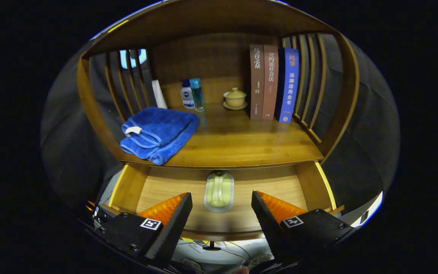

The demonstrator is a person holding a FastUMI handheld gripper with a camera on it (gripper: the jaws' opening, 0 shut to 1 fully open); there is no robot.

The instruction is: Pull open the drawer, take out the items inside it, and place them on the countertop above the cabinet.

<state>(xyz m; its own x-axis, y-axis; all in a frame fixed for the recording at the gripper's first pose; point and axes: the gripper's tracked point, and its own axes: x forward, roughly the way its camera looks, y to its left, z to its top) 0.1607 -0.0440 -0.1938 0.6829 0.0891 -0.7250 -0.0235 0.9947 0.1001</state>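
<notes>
Gripper (222, 205): held level, aimed forward and slightly downward along its own axis. Jaws spread wide apart, with a clear gap between the two fingertips. Nothing is clamped between them and neither finger presses on anything.

Left finger (173, 217): angled inward toward its tip, ribbed pad facing the gap, square printed marker on the top of its mount.

Right finger (270, 215): mirrors the left, angled inward, ribbed pad facing the gap, matching marker on its mount.

Both fingers sit at equal height and equal reach. Both mounts show bolt heads on their upper faces.

Holding hand: cannot be made out.
</notes>
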